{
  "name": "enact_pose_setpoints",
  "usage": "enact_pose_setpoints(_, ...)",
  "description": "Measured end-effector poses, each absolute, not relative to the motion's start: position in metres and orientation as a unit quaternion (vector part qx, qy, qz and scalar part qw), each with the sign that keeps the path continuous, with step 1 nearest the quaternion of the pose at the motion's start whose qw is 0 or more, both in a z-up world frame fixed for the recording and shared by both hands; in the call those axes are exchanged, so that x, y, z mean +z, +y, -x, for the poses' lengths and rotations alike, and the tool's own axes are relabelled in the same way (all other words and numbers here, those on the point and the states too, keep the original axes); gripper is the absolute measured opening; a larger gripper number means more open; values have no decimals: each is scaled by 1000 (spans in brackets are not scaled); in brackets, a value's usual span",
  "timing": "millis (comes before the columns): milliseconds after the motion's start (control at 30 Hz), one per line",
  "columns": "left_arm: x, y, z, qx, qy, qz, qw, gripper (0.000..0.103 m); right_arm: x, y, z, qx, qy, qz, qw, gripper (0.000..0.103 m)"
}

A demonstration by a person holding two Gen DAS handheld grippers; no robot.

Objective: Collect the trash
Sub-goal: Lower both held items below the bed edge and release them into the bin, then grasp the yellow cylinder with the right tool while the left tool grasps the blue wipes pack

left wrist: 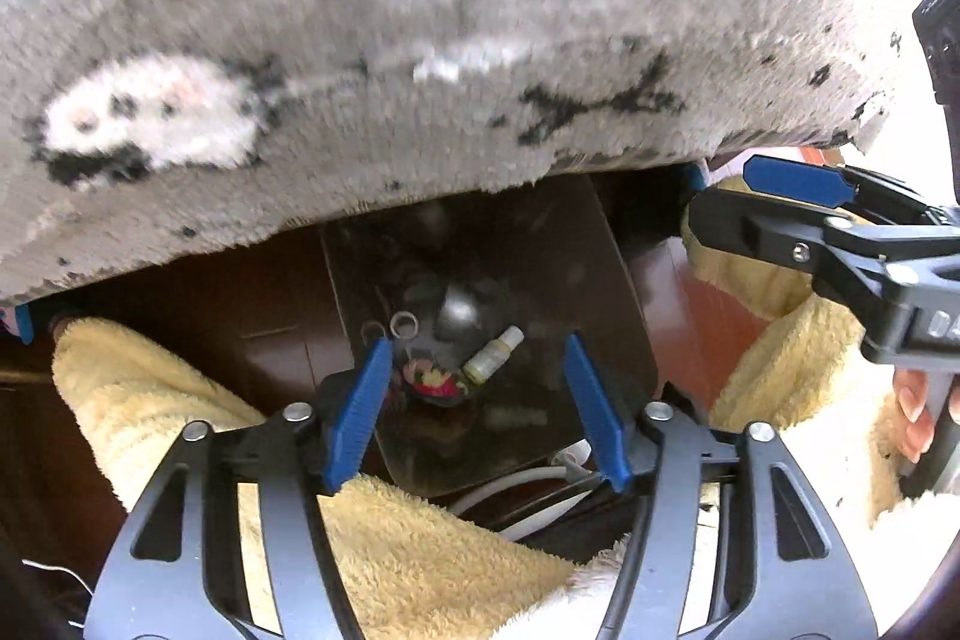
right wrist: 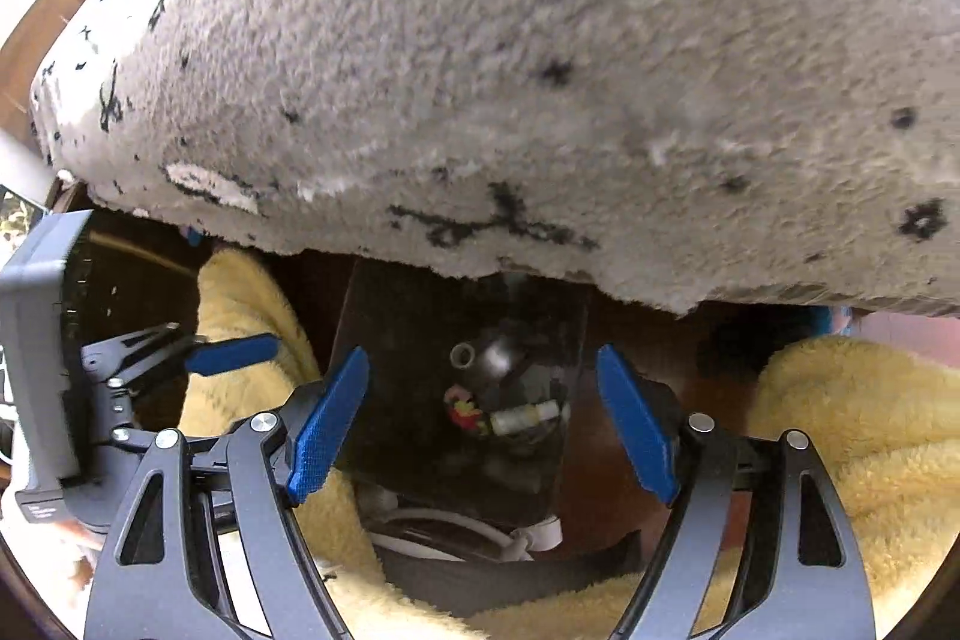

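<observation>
Bin: a dark brown bin [left wrist: 606,292] stands on the floor below the edge of the grey rug-covered surface, between two yellow fleece-covered legs; its mouth is partly under that edge.
Trash: already in the bin lie a small pale bottle [left wrist: 493,353], a red and pink wrapper [left wrist: 429,379] just beside it, and a small ring [left wrist: 405,323] behind them. No loose trash shows outside the bin.
Left hand-held gripper [left wrist: 474,412]: released, blue fingers spread wide and holding nothing, hanging right over the bin mouth.
Right hand-held gripper [right wrist: 483,421]: also released and empty, above the same bin, just beside the left one.
Task state: looks like a drop is done and the next piece has to be found.
Risks: the two tools sit close together, so turning either could knock them into each other; lifting straight up could catch a finger on the grey rug [left wrist: 360,10] edge overhead; the white cable [left wrist: 510,487] coiled at the near foot of the bin could snag a low sweep and tip the bin.
Open room: tight on both sides of the bin because of the yellow fleece [left wrist: 180,400]; the clearest way out seems to be back toward the person, away from the rug edge.
</observation>
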State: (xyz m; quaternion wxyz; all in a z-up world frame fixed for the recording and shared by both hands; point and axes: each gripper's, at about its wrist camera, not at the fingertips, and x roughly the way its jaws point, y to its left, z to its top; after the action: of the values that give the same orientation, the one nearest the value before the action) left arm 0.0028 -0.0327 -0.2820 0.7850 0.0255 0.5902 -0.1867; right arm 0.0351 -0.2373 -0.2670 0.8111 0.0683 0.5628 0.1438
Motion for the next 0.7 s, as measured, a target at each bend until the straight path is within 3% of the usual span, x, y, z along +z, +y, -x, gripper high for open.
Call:
enact_pose_setpoints(133,-259,-21,2,-183,566,-36,803,74,-252,-248,-30,132,545,-67,825,79)
enact_pose_setpoints(333,-221,-11,8,-170,520,-40,836,87,-223,-258,-28,117,516,-57,847,79)
enact_pose_setpoints(700,-164,15,-5,-138,459,-42,877,91,-161,-270,-42,107,448,-32,887,80)
